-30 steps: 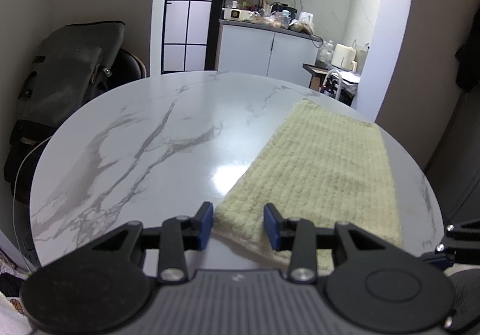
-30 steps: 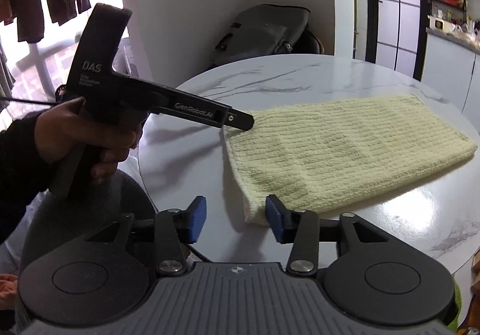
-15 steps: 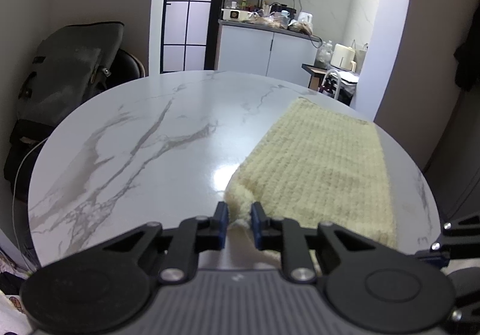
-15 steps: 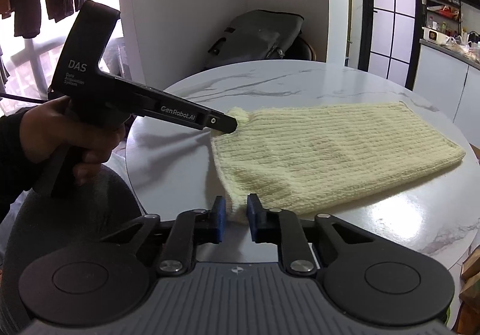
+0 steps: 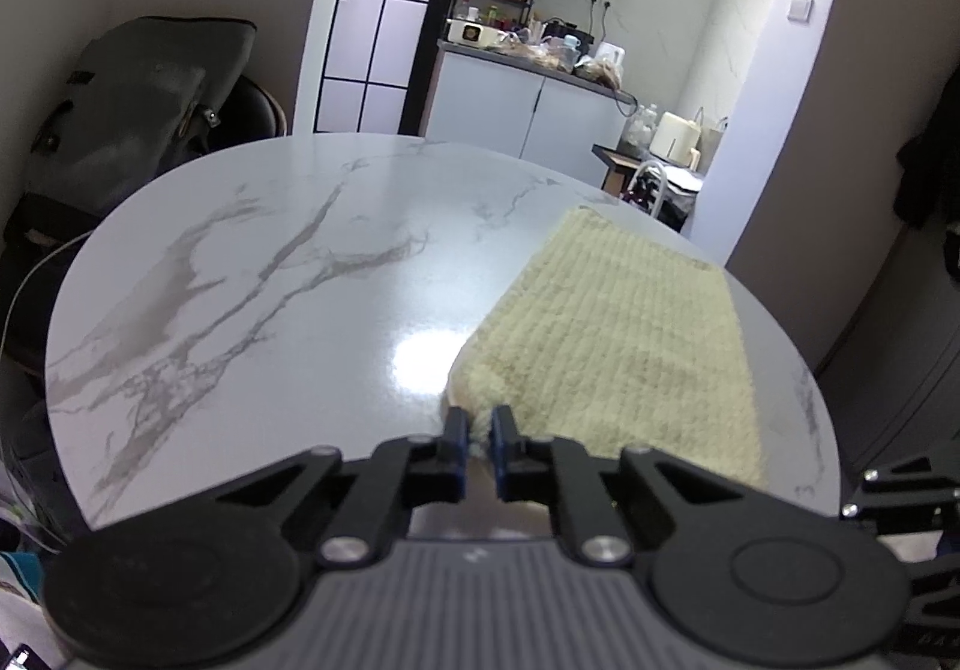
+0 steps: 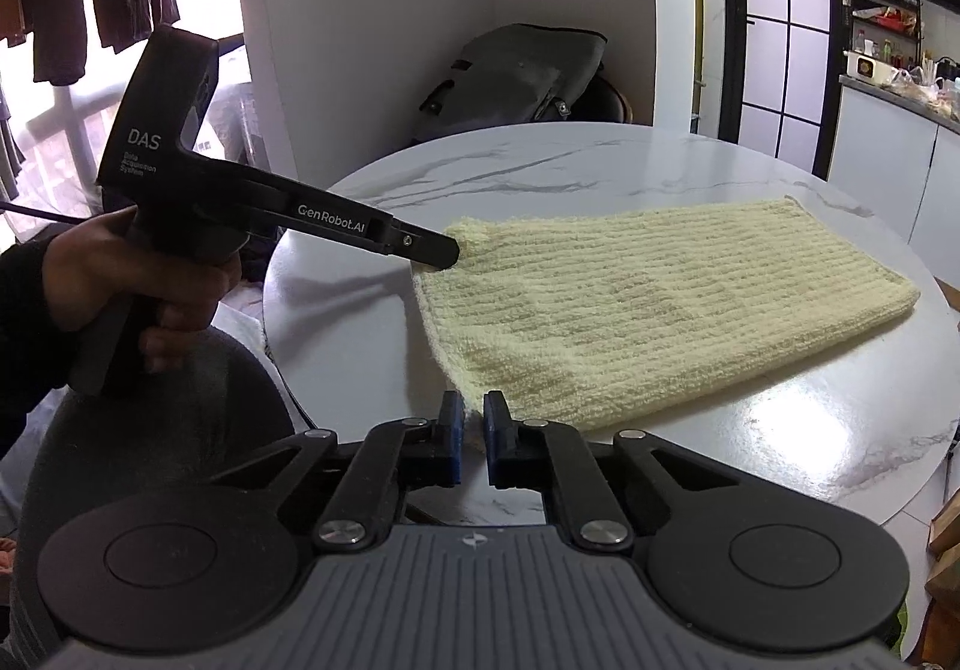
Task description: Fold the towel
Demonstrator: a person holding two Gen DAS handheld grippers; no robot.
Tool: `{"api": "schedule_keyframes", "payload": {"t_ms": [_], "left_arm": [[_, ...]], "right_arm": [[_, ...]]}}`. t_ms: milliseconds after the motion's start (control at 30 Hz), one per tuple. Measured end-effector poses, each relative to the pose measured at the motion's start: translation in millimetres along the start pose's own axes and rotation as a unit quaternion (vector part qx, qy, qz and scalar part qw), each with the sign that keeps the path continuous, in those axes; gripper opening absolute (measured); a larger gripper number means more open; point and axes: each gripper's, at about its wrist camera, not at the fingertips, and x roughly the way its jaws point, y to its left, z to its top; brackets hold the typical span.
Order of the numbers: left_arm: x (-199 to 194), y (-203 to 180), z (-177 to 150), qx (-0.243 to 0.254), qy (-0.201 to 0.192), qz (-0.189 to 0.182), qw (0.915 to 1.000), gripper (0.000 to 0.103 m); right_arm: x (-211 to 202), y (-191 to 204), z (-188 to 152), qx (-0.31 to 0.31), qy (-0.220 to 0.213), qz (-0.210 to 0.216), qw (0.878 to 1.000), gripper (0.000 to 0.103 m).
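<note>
The left gripper and right gripper each pinch a near corner of the yellow towel, jaws apparently clamped, on the marble bench.

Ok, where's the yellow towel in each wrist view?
Left wrist: towel lower right, near corner pinched in the left gripper.
Right wrist: towel centre right, near corner in the right gripper.
Shared landmark: grey bag behind the marble table.
</note>
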Motion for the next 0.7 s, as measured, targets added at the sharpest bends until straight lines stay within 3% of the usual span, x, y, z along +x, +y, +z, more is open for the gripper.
{"api": "schedule_keyframes", "payload": {"t_ms": [467, 700], "left_arm": [[-15.2, 8.1, 16.2, -0.026, -0.017, -0.018, 0.9993, 0.005], [3.6, 4.5, 14.3, 0.001, 0.007, -0.008, 0.9999, 0.012]], "right_arm": [[-16.3, -0.7, 20.3, 0.007, -0.037, 0.019, 0.999, 0.007], [-15.0, 0.7, 19.9, 0.005, -0.029, 0.011, 1.0, 0.007]]}}
